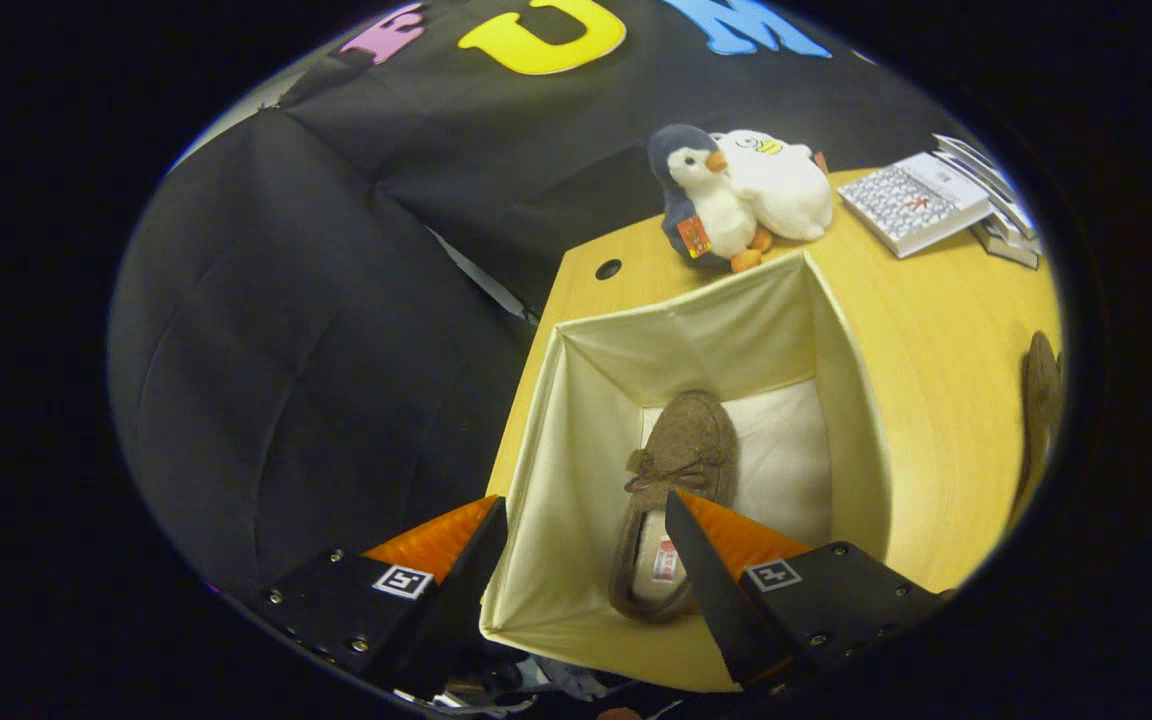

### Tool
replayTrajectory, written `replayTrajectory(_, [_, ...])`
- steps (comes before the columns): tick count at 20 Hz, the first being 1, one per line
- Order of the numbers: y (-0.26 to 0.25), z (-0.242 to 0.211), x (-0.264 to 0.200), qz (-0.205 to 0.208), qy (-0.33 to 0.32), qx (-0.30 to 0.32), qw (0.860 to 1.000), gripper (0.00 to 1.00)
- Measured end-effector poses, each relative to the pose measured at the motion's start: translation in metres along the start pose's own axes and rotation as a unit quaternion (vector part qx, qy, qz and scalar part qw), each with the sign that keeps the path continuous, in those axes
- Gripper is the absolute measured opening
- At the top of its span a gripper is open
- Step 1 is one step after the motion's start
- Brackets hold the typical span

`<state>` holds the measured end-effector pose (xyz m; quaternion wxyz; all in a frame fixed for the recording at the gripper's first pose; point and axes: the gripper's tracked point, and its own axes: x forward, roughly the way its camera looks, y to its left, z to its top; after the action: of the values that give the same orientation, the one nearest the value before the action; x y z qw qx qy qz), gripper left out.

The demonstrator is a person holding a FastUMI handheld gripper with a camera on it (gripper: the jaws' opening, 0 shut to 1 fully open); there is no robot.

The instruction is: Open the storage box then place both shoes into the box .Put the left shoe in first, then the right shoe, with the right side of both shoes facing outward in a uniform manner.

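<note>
Hovering with fingers apart, the claw (pixel 586 520) overlooks 1 slipper (pixel 681 470), its label unreadable, inside the box (pixel 576 420).

The tongs (pixel 586 520) end in two wedge-shaped fingers (pixel 701 560) that taper to sharp tips. Each finger sits on a flat black mounting block studded with small silver screws. A square white tag with a black pattern marks the top of each block.
</note>
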<state>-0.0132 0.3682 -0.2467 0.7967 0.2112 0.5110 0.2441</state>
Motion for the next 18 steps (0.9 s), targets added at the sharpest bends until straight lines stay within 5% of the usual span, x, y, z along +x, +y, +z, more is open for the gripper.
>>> replayTrajectory(12, [-0.088,0.06,-0.121,-0.028,-0.098,-0.041,0.994,0.98])
replayTrajectory(18, [-0.165,0.07,-0.17,-0.1,-0.13,-0.071,0.984,0.97])
